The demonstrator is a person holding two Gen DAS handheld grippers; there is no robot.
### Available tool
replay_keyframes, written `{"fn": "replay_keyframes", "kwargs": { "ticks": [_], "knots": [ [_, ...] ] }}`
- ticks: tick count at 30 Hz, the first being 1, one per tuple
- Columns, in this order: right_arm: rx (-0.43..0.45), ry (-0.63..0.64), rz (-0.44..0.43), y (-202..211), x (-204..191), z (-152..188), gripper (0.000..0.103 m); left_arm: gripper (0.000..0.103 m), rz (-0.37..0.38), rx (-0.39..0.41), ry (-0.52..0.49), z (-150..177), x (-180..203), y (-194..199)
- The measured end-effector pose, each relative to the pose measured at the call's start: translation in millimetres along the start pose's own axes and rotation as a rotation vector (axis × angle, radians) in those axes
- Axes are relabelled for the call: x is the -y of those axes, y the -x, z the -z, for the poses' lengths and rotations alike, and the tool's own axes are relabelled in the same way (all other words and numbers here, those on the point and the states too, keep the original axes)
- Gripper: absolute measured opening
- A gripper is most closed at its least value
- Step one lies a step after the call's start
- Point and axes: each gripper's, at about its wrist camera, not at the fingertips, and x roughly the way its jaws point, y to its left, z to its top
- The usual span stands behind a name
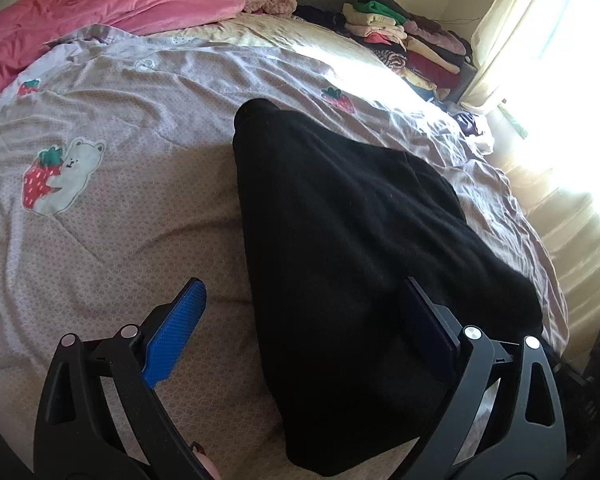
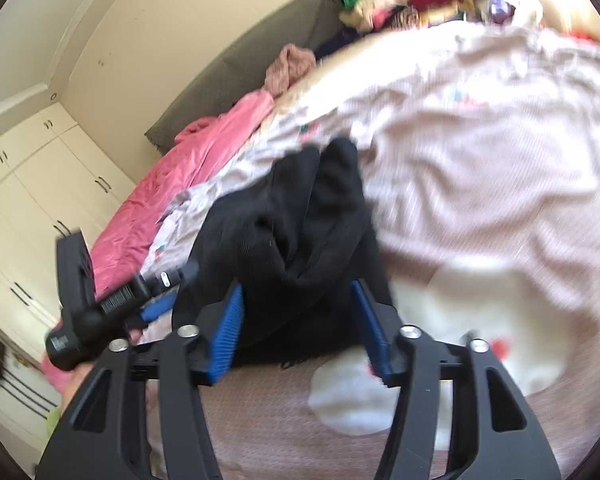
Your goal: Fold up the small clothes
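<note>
A black garment (image 1: 340,220) lies spread on the bed's pale sheet (image 1: 120,240), which is printed with bears and strawberries. My left gripper (image 1: 302,284) stands wide open at the garment's near edge. Its right finger rests over the cloth and its blue left pad (image 1: 178,332) is above bare sheet. In the right wrist view the garment (image 2: 300,208) is bunched in folds. My right gripper (image 2: 298,286) has its blue pads apart on either side of the garment's near end, and the cloth sits loose between them. A blue finger (image 2: 158,309) of the left gripper shows at the left.
A pink blanket (image 1: 100,12) is heaped at the far left of the bed. A stack of folded clothes (image 1: 412,40) sits at the far right corner by the bright curtained window (image 1: 540,60). White wardrobes (image 2: 40,184) line the wall beyond the bed.
</note>
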Motion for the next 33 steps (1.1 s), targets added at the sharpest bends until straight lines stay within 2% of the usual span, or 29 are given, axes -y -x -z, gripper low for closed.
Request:
{"fn": "replay_keyframes", "kwargs": {
  "ticks": [3, 6, 11, 13, 17, 18, 19, 20, 22, 25, 27, 30, 33],
  "knots": [
    [0.033, 0.070, 0.029, 5, -6, -24, 0.063, 0.089, -0.015, 0.010, -0.025, 9, 2, 0],
    [0.004, 0.104, 0.057, -14, -4, -54, 0.068, 0.089, -0.020, 0.019, -0.034, 12, 2, 4],
    [-0.130, 0.147, 0.144, -77, 9, -101, 0.070, 0.089, -0.025, 0.030, -0.062, 16, 3, 7],
    [-0.172, 0.172, 0.201, -99, 10, -107, 0.070, 0.089, -0.027, 0.033, -0.073, 16, 4, 9],
    [-0.228, 0.162, 0.204, -133, 13, -112, 0.068, 0.089, -0.035, 0.035, -0.096, 17, 6, 11],
    [-0.235, 0.170, 0.198, -138, 11, -112, 0.056, 0.089, -0.035, 0.035, -0.098, 17, 6, 11],
    [-0.238, 0.192, 0.192, -142, 7, -112, 0.026, 0.089, -0.036, 0.036, -0.100, 16, 6, 11],
    [-0.247, 0.227, 0.188, -146, 1, -113, 0.013, 0.089, -0.034, 0.036, -0.098, 16, 6, 11],
    [-0.236, 0.302, 0.196, -147, -15, -111, 0.012, 0.089, -0.036, 0.036, -0.100, 16, 6, 12],
    [-0.169, 0.375, 0.092, -129, -42, -114, 0.012, 0.089, -0.037, 0.037, -0.102, 14, 4, 14],
    [-0.114, 0.409, 0.052, -117, -52, -120, 0.011, 0.089, -0.038, 0.038, -0.099, 13, 4, 15],
    [-0.104, 0.424, 0.077, -120, -47, -128, 0.011, 0.089, -0.032, 0.037, -0.093, 13, 2, 14],
    [-0.191, 0.386, 0.167, -143, -19, -123, 0.011, 0.089, -0.020, 0.024, -0.091, 15, 3, 12]
  ]
}}
